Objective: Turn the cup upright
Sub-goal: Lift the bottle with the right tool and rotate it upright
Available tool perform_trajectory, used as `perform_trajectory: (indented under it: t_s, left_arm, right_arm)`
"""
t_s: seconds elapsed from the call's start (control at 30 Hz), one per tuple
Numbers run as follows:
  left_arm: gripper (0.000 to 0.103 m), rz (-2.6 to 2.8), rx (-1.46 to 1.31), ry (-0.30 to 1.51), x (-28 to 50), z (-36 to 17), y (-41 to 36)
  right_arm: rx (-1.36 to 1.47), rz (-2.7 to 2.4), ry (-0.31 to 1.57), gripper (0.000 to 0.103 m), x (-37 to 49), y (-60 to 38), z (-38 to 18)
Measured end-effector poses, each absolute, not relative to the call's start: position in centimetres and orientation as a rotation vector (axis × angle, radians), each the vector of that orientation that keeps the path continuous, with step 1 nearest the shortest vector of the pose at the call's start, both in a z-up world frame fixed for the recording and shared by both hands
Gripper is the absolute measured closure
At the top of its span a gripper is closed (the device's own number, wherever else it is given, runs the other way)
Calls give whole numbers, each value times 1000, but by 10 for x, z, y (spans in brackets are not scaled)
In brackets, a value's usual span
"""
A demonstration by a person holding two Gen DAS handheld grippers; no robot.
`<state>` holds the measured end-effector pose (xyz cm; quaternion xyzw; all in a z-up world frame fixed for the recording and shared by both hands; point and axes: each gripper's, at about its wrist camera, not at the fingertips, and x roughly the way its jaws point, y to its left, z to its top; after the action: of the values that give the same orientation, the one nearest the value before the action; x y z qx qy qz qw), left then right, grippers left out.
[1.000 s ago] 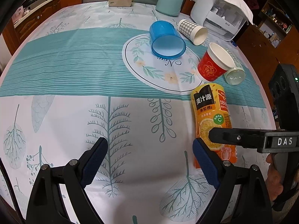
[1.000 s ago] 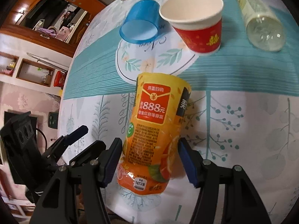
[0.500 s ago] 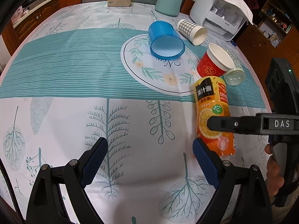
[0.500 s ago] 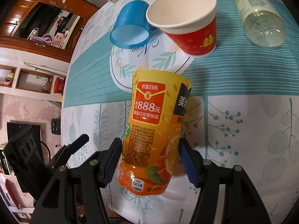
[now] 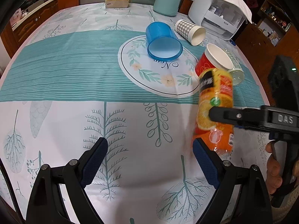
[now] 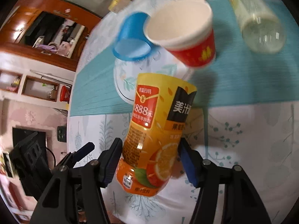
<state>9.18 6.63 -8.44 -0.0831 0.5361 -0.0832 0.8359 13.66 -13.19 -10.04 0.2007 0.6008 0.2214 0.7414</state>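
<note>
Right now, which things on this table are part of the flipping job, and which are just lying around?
In the job:
- orange juice bottle, clamped in the right gripper and tilted up
- left gripper, open, holding nothing

Lying about:
- blue cup, on its side
- checked paper cup, on its side
- red paper cup
- clear bottle, lying down
- teal canister
- white appliance

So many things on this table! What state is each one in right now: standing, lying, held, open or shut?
Orange juice bottle: held off the table, tilted.
Right gripper: shut on the bottle.
Left gripper: open, holding nothing.
Blue plastic cup: lying on its side.
Checked paper cup: lying on its side.
Red paper cup: tilted, mouth open towards the camera.
Clear plastic bottle: lying down.
</note>
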Motion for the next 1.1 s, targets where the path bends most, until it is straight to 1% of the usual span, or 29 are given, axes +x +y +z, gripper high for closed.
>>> perform_trajectory:
  t_s: [0.13,0.23,0.33,0.43,0.57,0.83,0.97,1.1]
  left_arm:
    - [12,-176,-162,1116,91,-80,62]
    - [12,-173,-159,1109,89,-78,60]
    - [12,-168,-162,1109,87,-78,61]
    - [12,-157,-167,1115,87,-80,61]
    - [12,-145,-173,1118,87,-81,63]
    - [12,-140,-183,1103,86,-77,65]
    - [12,-146,-181,1096,85,-76,61]
    - [12,-143,-178,1097,80,-75,60]
  right_arm:
    - [269,472,1153,42,125,-125,-74]
    - [94,416,984,42,111,-118,-62]
    - [-42,366,840,42,99,-113,-64]
    - [-81,349,752,43,93,-113,-70]
    - [-92,340,688,43,87,-113,-78]
    - [-84,357,694,43,72,-110,-67]
    - [-102,376,627,43,61,-110,-61]
    - [-128,355,612,43,58,-107,-71]
